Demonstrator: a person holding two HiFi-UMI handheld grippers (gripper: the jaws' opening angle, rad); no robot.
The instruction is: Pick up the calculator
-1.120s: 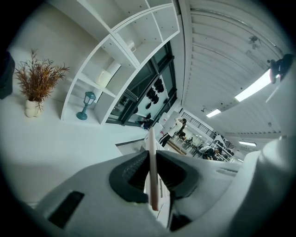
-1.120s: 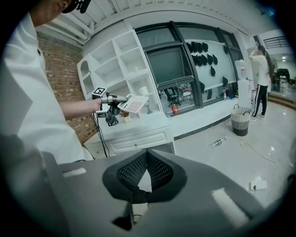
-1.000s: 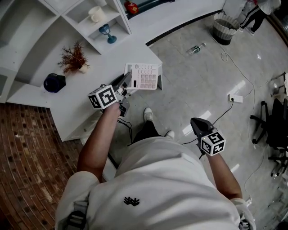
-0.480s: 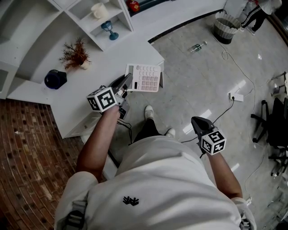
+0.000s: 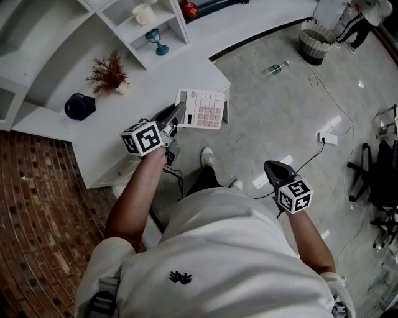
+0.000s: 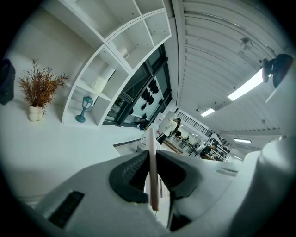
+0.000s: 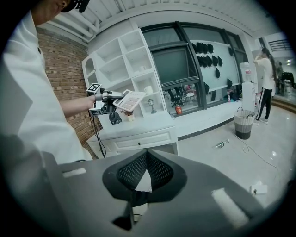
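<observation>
The white calculator (image 5: pixel 201 109) with pinkish keys is held above the front corner of the white counter (image 5: pixel 127 127) by its left edge. My left gripper (image 5: pixel 178 113) is shut on it. In the left gripper view the calculator (image 6: pixel 152 166) shows edge-on as a thin pale slab clamped between the dark pads. The right gripper view shows the calculator (image 7: pixel 130 99) tilted up at the end of the left arm. My right gripper (image 5: pixel 273 168) hangs low over the floor at the right, jaws shut with nothing between them (image 7: pixel 146 163).
On the counter sit a dark round object (image 5: pixel 79 106) and a small vase of dried twigs (image 5: pixel 110 76). White shelves behind hold a mug (image 5: pixel 146 13) and a blue goblet (image 5: pixel 157 41). On the floor lie a bottle (image 5: pixel 275 68), a bin (image 5: pixel 315 42) and a power strip (image 5: pixel 326 137).
The left gripper has carried the calculator slightly up and away from the counter. The right gripper has stayed still.
</observation>
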